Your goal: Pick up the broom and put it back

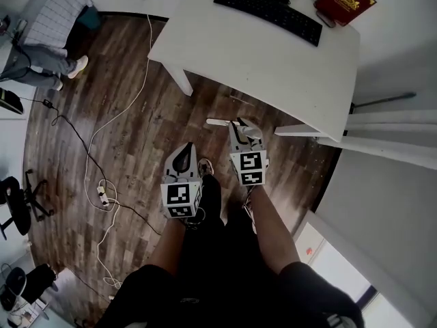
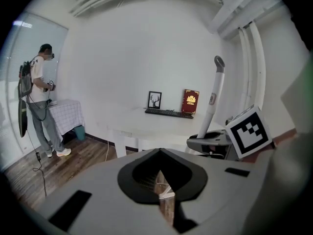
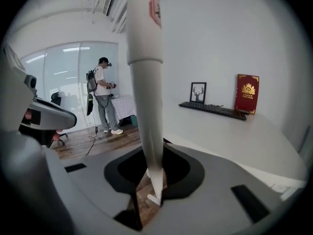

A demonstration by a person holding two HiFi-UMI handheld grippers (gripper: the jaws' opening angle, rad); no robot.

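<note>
Over a dark wood-plank floor [image 1: 136, 135], just near of a white desk [image 1: 273, 53], the right gripper [image 3: 154, 180] clamps the broom's white handle [image 3: 146, 82] nearly upright. At its left, the left gripper [image 1: 183, 152] is closed, empty.

Office, by look of it. White desk [image 1: 273, 53] against plain wall – keyboard [image 1: 268, 12], red book [image 1: 345, 0] and small framed picture [image 2: 154, 100] on it. Wood-plank floor [image 1: 136, 135] with loose cables [image 1: 86, 166] running to power strip [image 1: 102, 195]. Black chair [image 1: 15, 207] at edge. Glass wall [image 3: 63, 77] along one side – person [image 3: 104, 94] with backpack standing there, beside table with checked cloth [image 1: 54, 9].
</note>
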